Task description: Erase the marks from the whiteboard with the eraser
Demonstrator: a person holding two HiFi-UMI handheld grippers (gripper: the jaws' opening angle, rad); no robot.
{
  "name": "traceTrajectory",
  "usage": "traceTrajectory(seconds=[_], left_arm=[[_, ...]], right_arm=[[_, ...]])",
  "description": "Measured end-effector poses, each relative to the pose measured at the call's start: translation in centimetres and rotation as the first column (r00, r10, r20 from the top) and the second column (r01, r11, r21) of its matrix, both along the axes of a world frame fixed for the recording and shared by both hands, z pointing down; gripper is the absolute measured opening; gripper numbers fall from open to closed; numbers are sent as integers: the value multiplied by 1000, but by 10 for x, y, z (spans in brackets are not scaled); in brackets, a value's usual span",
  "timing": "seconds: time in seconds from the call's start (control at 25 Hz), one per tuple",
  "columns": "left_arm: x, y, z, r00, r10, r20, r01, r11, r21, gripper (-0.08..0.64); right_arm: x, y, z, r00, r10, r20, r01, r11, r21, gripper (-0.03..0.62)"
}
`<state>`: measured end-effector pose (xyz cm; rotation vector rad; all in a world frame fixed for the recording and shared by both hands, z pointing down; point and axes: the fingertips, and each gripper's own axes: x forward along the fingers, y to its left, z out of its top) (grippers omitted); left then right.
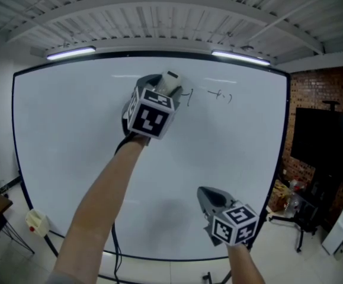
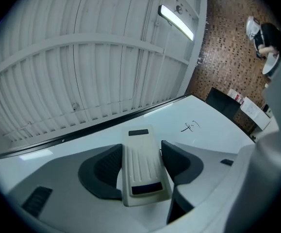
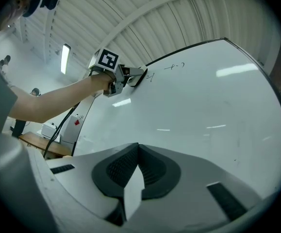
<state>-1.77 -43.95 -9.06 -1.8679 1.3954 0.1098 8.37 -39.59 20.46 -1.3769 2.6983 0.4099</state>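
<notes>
**Eraser up at the top of the whiteboard, beside the marks**

Nearest me, the right gripper (image 1: 205,193) hangs in front of the lower right part of the whiteboard (image 1: 70,158). Its jaws are pressed together with nothing between them (image 3: 138,150).

Further up, a bare forearm (image 1: 103,200) reaches toward the top middle of the whiteboard and carries the left gripper (image 1: 166,83). That gripper pinches the eraser (image 2: 141,171), one dark pad on each long side, with the ribbed pale back of the eraser facing the camera. From the right gripper view, the eraser (image 3: 137,76) looks set against the whiteboard close under its top edge.

Just to the right of the eraser on the whiteboard there is one short dark stroke (image 1: 189,97). A little further right along the same height are a few thin marks (image 1: 221,95), apart from the eraser.

The rest of the whiteboard looks clean apart from reflected light.

Past the whiteboard's right edge stands a brick wall (image 1: 322,90) with a black screen (image 1: 328,138) in front of it. Above the whiteboard's top edge two strip lights (image 1: 70,52) glow under a ribbed white ceiling.
</notes>
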Motion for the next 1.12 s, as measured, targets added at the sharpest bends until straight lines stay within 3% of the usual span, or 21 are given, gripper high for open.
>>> traceTrajectory(seconds=[0.28,0.8,1.12], left_arm=[[10,-7,11,994,-62,88,63,998,-9,258],[82,-8,81,969,49,243,-24,994,-104,258],[84,-12,81,964,52,261,-15,990,-142,258]], right_arm=[[-1,0,11,1000,0,9,0,1000,-16,-5],[0,6,33,999,0,41,3,998,-62,-5],[16,12,37,998,27,51,-23,997,-77,-5]])
